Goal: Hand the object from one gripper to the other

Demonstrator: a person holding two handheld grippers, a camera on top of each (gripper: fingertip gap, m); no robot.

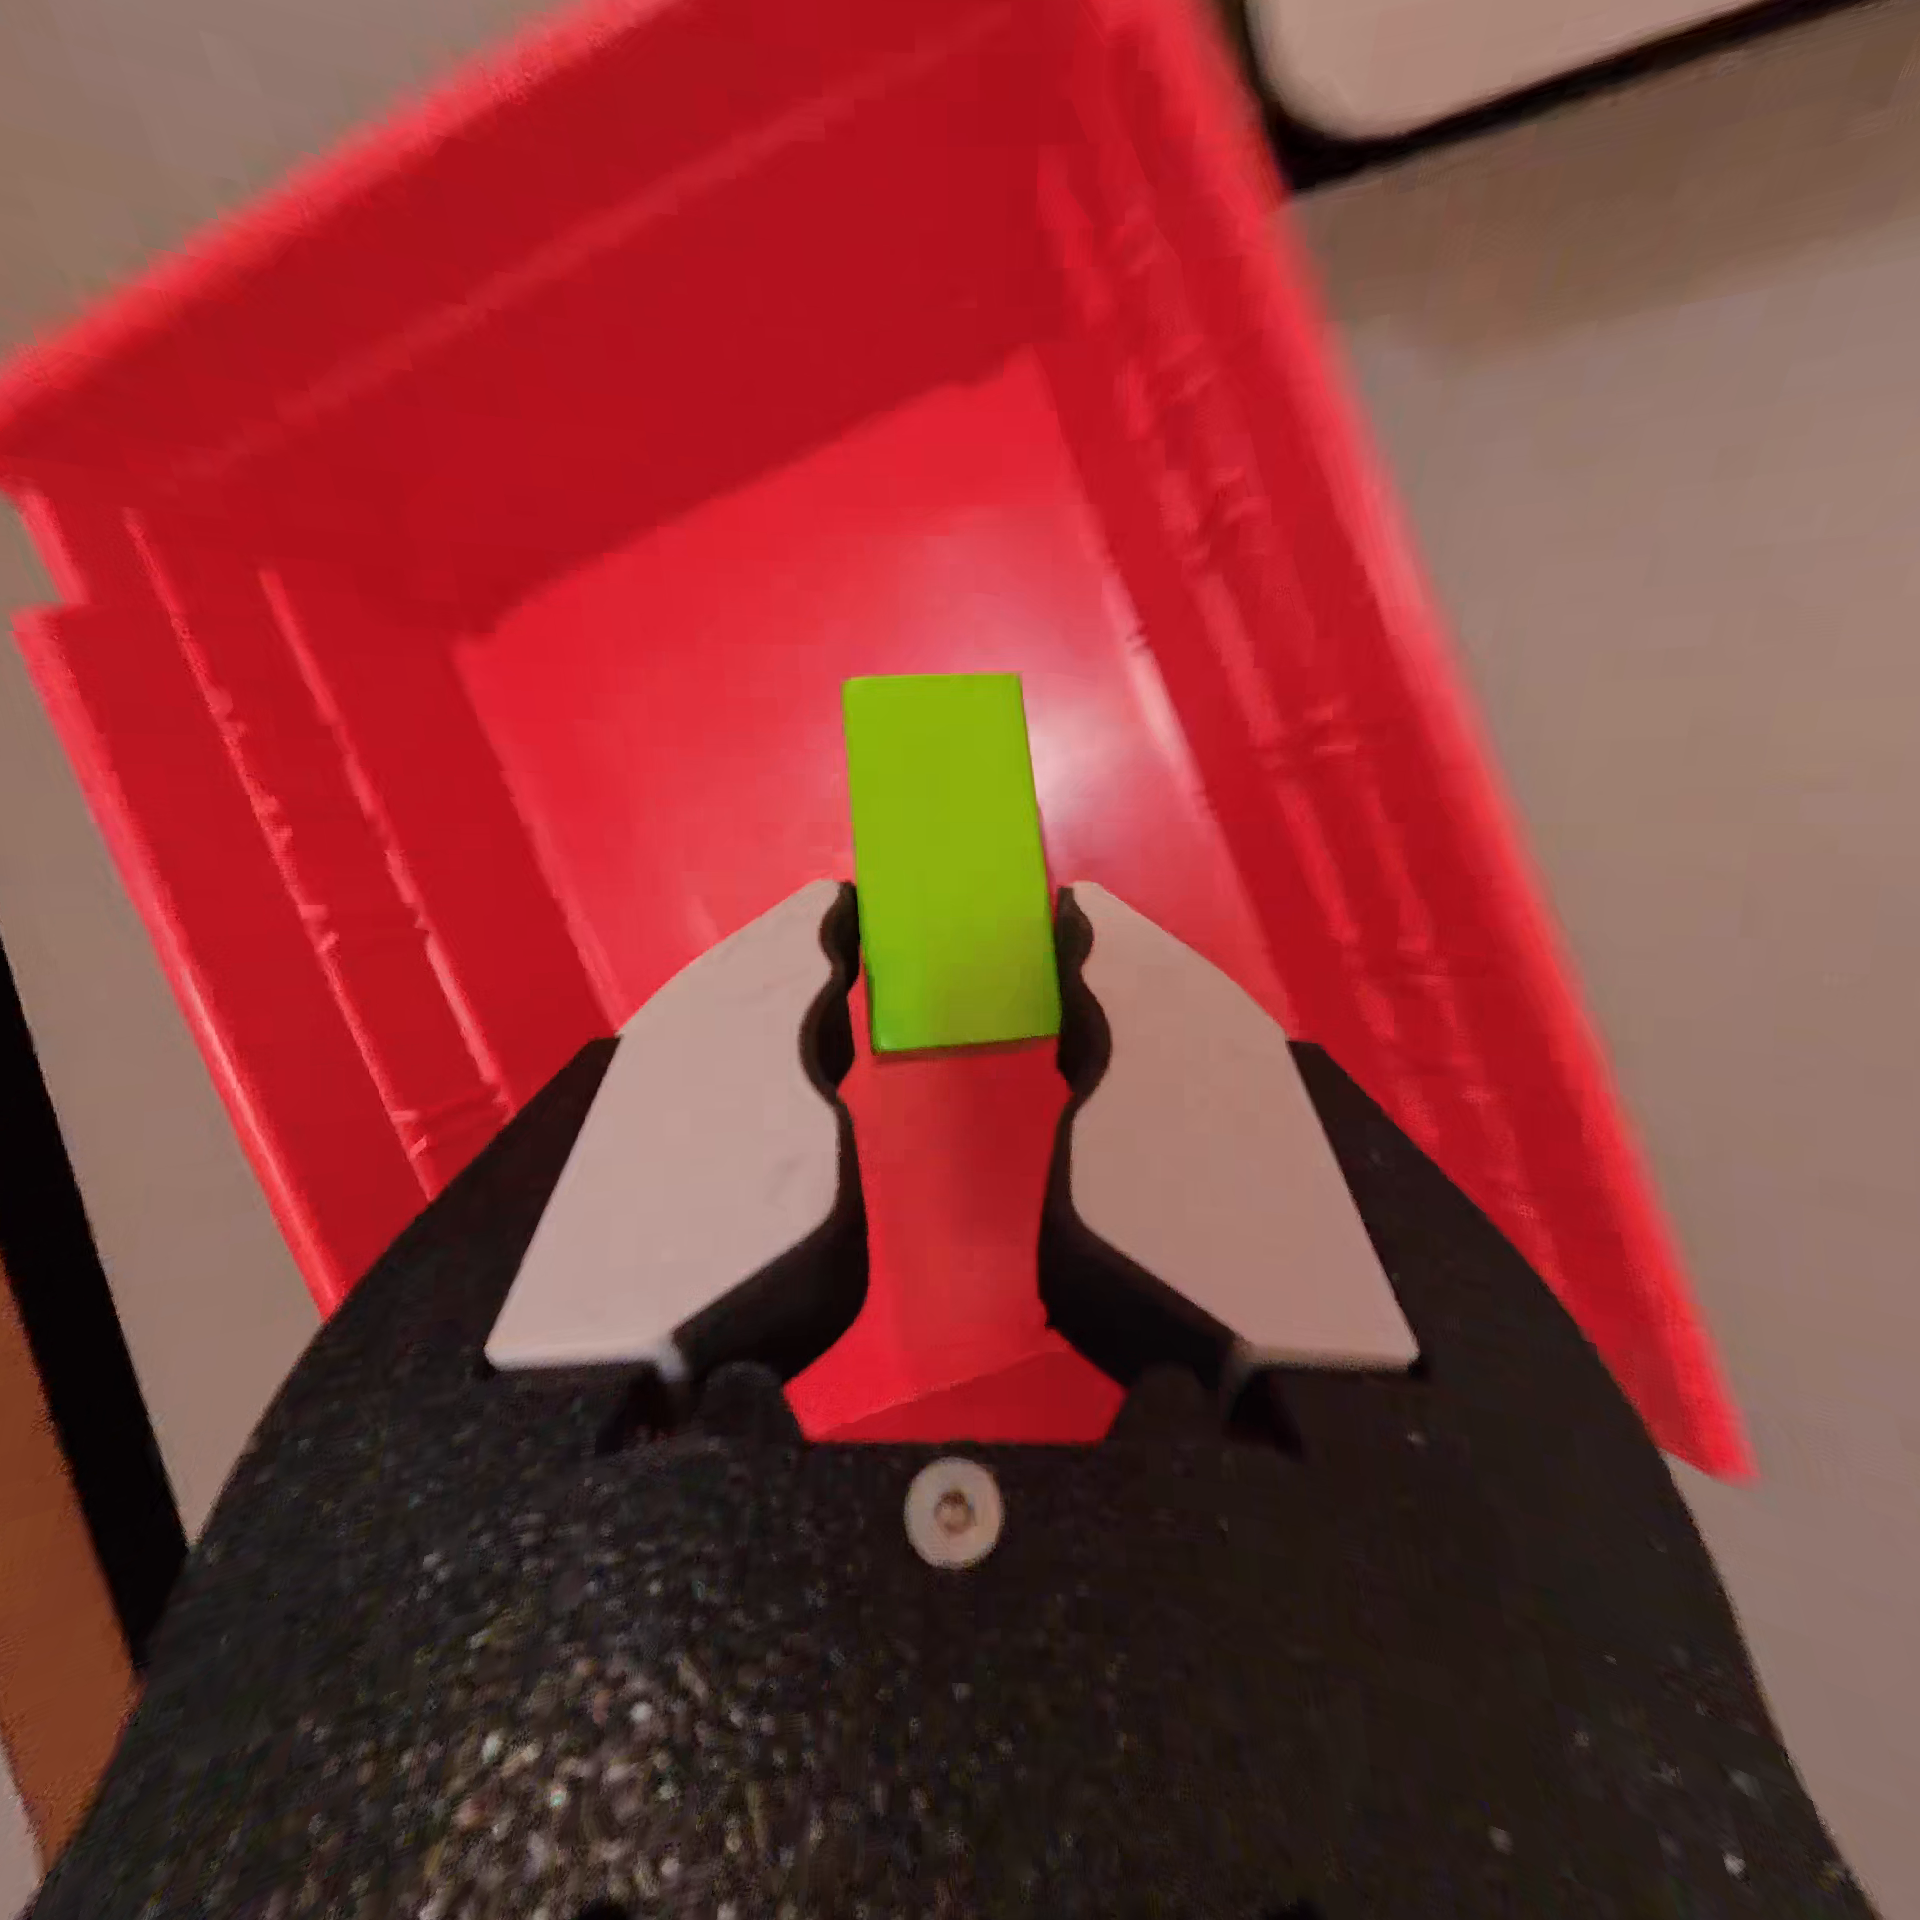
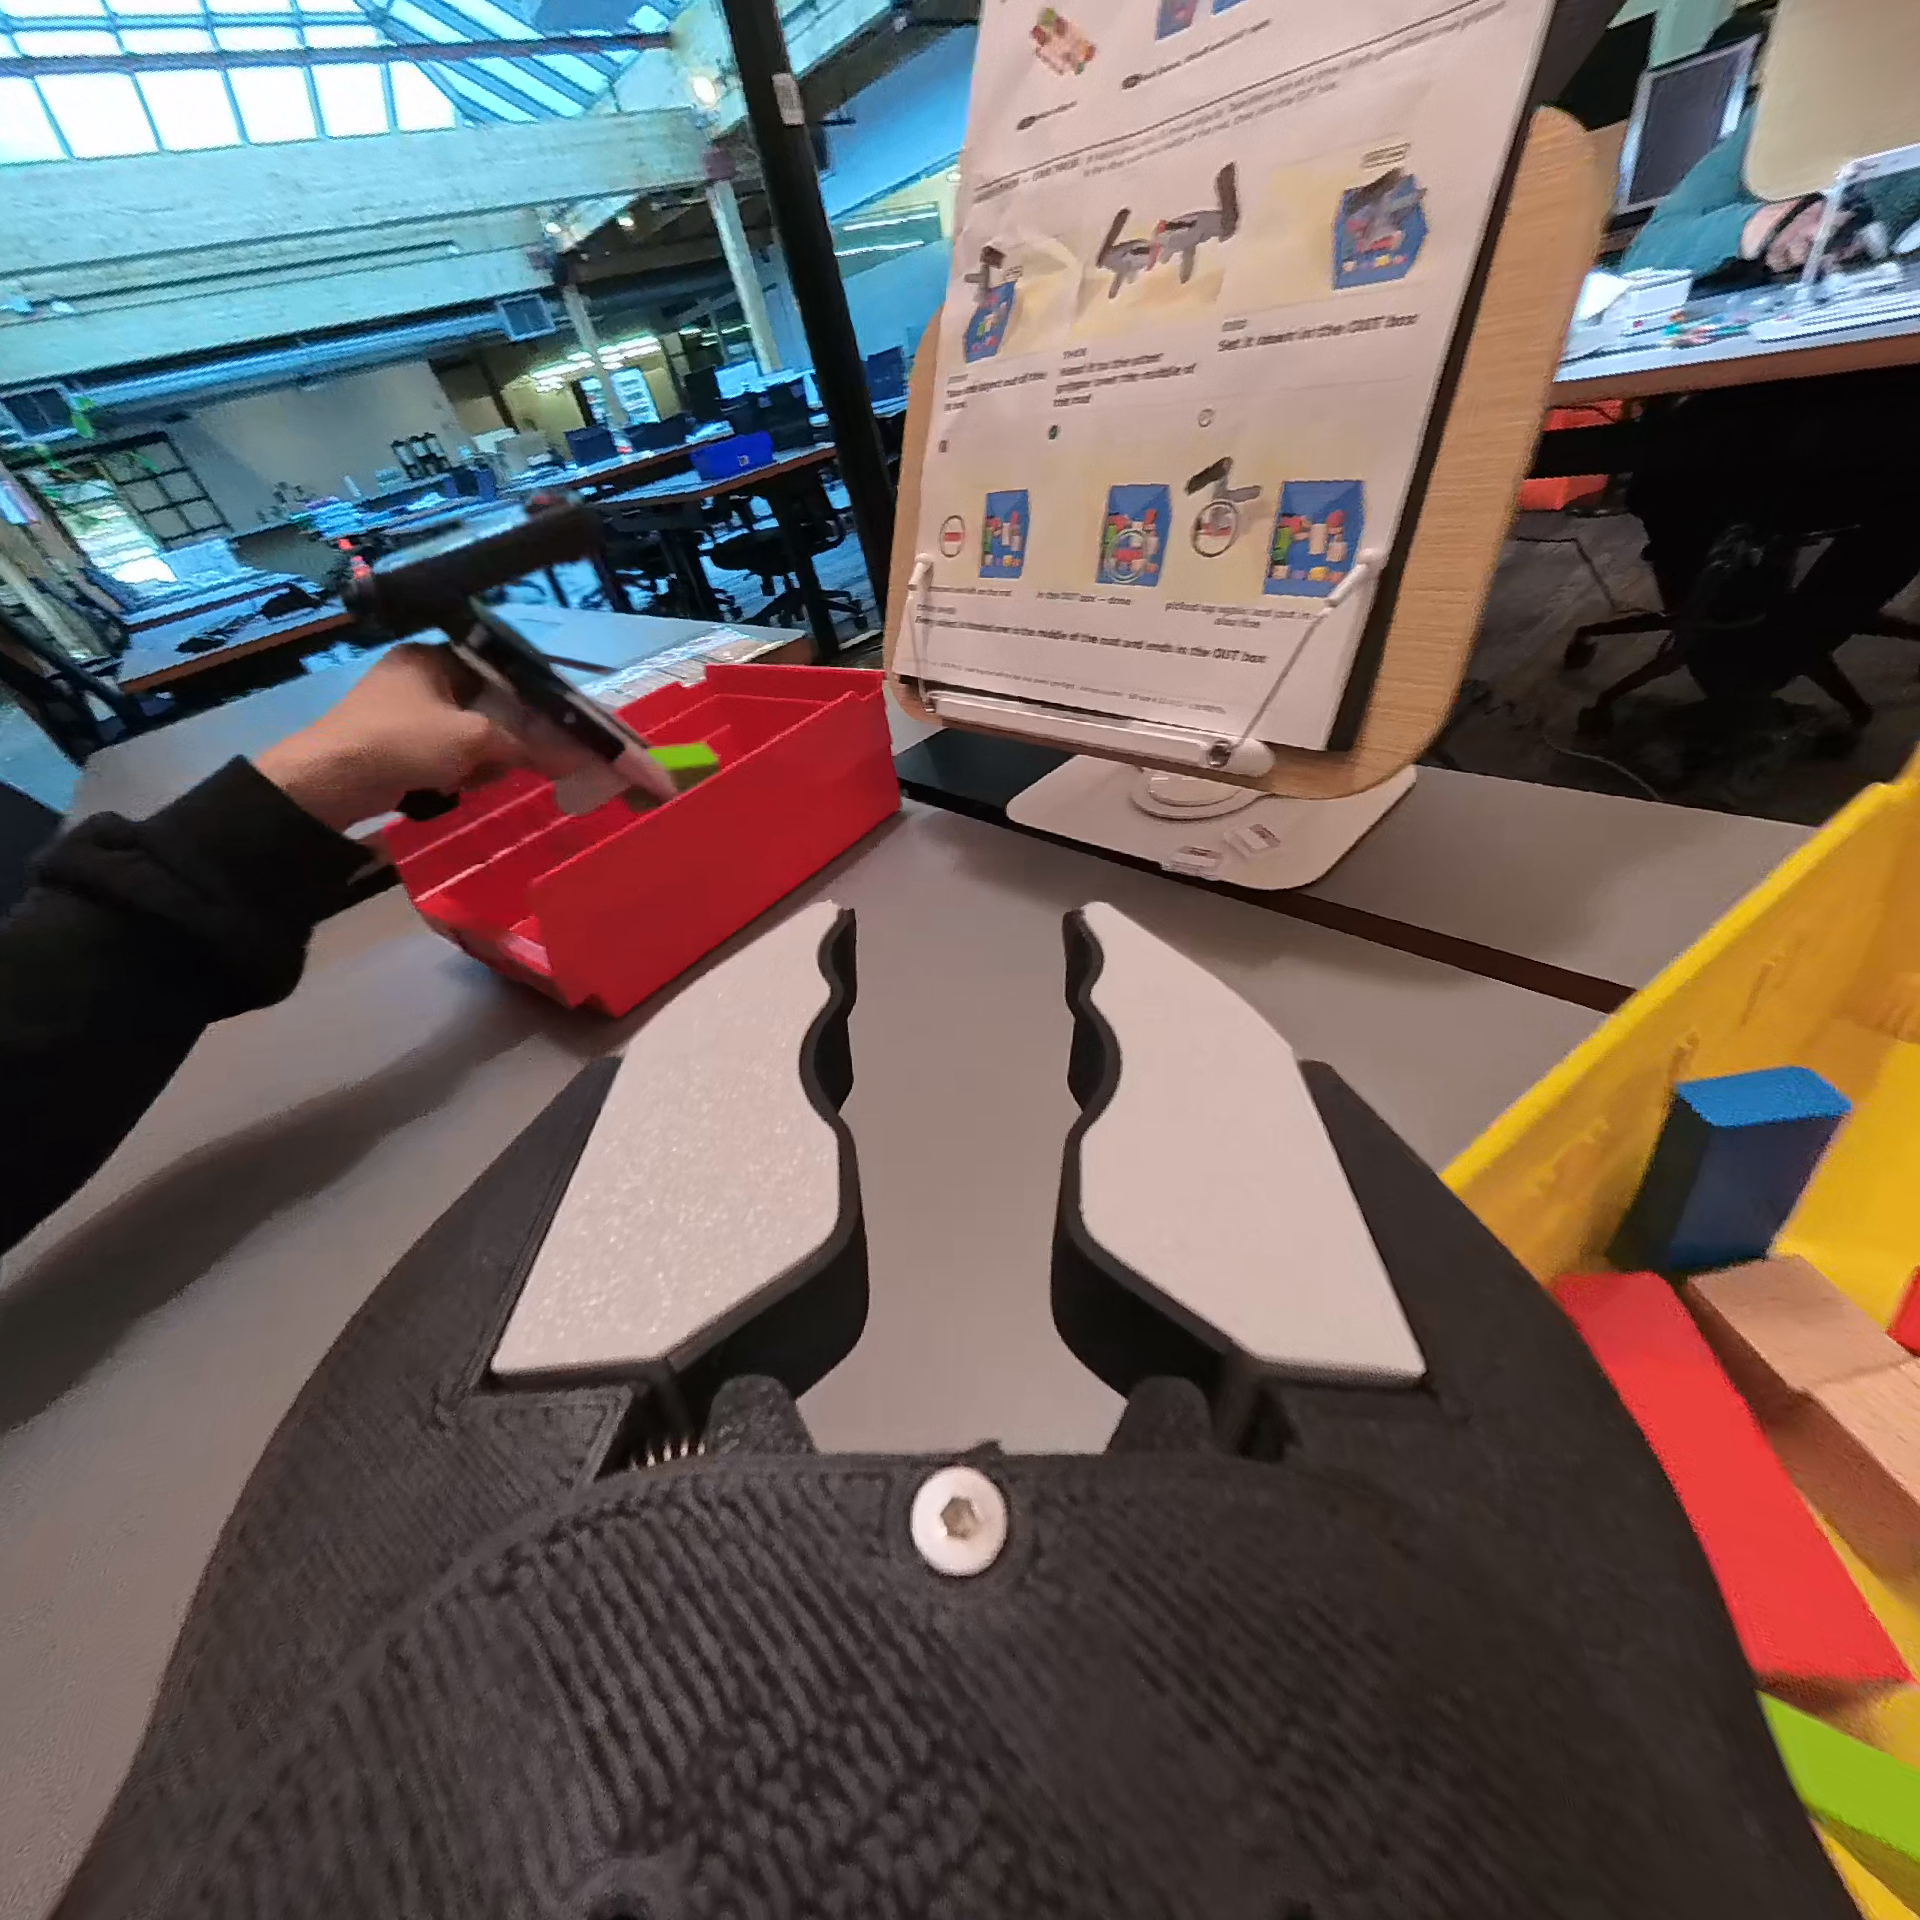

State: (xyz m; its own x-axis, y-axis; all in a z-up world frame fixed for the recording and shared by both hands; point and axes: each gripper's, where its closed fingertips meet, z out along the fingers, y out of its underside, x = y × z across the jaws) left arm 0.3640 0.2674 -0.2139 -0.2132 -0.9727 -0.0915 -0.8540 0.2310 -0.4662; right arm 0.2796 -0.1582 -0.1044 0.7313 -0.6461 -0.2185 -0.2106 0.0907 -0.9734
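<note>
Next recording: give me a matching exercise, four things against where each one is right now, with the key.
Things
1. green block
2. blue block
3. right gripper
4. paper stand

Places
A. in the yellow bin
B. between the left gripper's fingers, over the red bin
C. on the table, behind the red bin
D. over bare table, jaws apart and empty

Pairs: 1-B, 2-A, 3-D, 4-C
</note>
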